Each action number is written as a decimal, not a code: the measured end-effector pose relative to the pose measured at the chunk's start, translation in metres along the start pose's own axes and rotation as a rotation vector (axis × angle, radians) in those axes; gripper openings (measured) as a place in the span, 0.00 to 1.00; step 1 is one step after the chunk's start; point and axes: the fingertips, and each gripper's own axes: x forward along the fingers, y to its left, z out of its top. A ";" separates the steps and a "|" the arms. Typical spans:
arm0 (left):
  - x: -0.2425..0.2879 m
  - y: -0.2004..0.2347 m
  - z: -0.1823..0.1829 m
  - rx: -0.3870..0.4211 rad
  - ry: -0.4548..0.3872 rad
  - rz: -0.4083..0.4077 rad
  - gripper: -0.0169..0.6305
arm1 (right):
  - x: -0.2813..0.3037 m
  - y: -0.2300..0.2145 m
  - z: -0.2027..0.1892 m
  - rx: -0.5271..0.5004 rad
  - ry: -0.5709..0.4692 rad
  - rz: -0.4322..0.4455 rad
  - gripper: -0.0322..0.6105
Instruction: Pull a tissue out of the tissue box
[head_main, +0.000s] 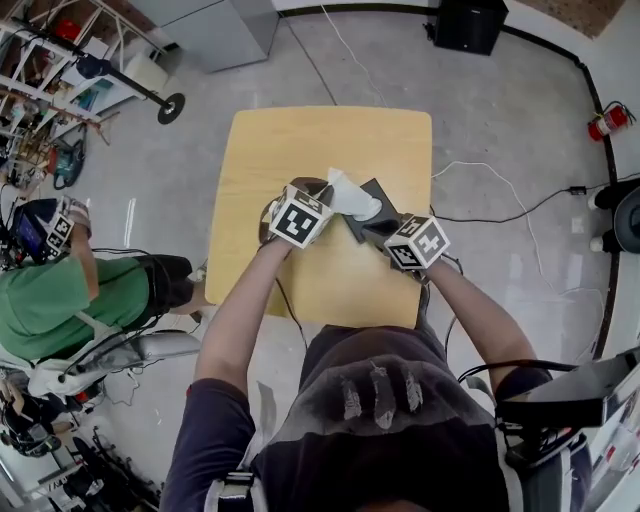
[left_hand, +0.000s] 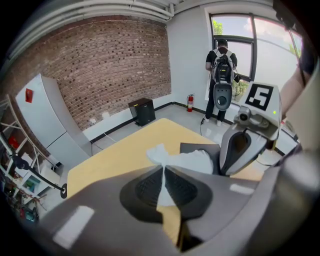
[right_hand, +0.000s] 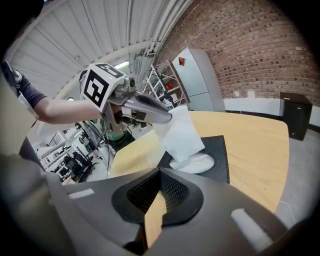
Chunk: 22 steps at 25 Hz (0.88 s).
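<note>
The left claw (left_hand: 163, 170) grips the tissue (left_hand: 185, 161), partway out of the dark tissue box (right_hand: 222, 152); the right claw (right_hand: 160, 172) is closed, empty. Next move likely needs lifting until it clears.

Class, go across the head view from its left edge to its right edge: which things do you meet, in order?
Person in a green shirt → left gripper → white paper tissue → right gripper → red fire extinguisher. The black tissue box overlaps the tissue, so it is left out.
</note>
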 end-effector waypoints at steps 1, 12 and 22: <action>-0.009 0.011 -0.009 -0.010 0.006 0.022 0.04 | 0.010 0.007 0.007 -0.004 -0.004 0.020 0.05; -0.014 0.032 0.001 -0.079 -0.076 0.061 0.04 | 0.008 -0.004 -0.003 0.012 0.017 -0.007 0.05; -0.035 0.048 -0.003 -0.190 -0.138 0.149 0.04 | 0.003 -0.006 -0.004 -0.006 0.023 0.014 0.05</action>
